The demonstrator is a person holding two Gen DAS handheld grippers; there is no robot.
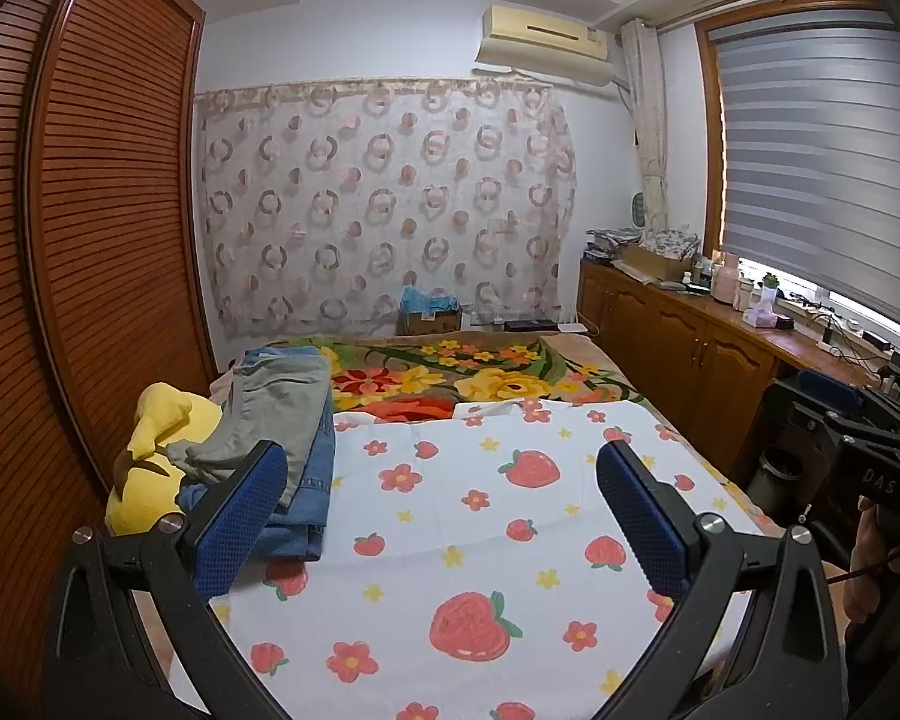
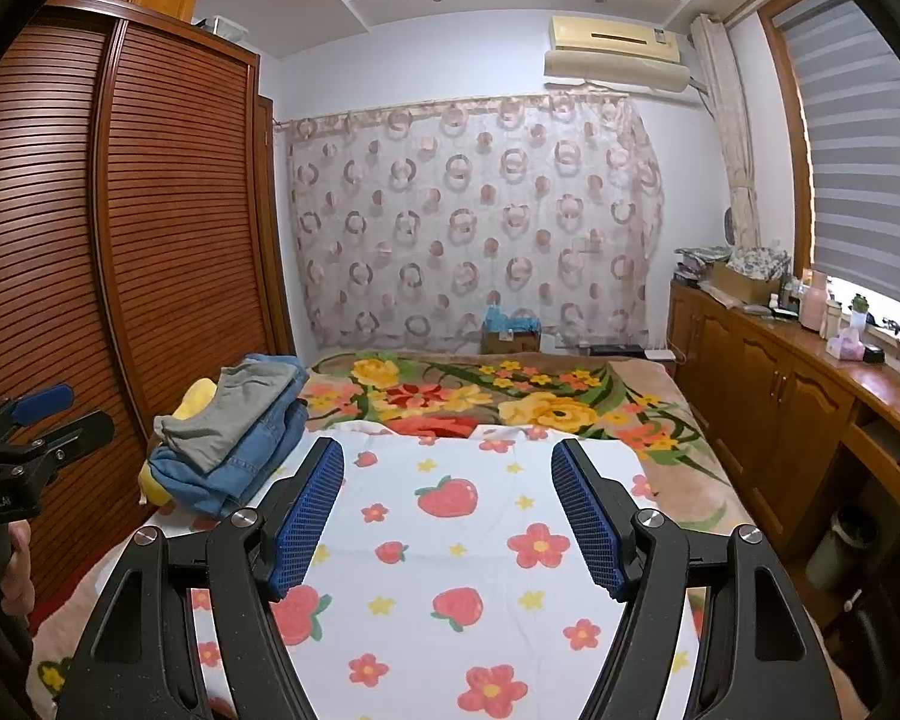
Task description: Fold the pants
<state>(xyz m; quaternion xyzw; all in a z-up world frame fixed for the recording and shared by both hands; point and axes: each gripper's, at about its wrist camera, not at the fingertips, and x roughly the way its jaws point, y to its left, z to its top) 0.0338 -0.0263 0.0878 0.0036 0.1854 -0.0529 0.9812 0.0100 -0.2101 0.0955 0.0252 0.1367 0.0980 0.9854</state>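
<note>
A pile of pants lies at the bed's left side: grey pants point(image 1: 282, 402) on top of blue jeans point(image 1: 312, 480). The pile also shows in the right wrist view, grey pants point(image 2: 234, 414) over jeans point(image 2: 240, 468). My left gripper point(image 1: 444, 480) is open and empty, held above the strawberry sheet point(image 1: 480, 540), with its left finger just in front of the pile. My right gripper point(image 2: 447, 474) is open and empty above the same sheet point(image 2: 450, 570), right of the pile. Each gripper shows at the edge of the other's view.
A yellow plush toy point(image 1: 150, 462) lies left of the pile against the wooden louvred wardrobe point(image 1: 90, 240). A floral blanket point(image 1: 480, 372) covers the far bed. A wooden cabinet point(image 1: 690, 348) with clutter runs along the right under the window. A bin point(image 1: 774, 474) stands beside the bed.
</note>
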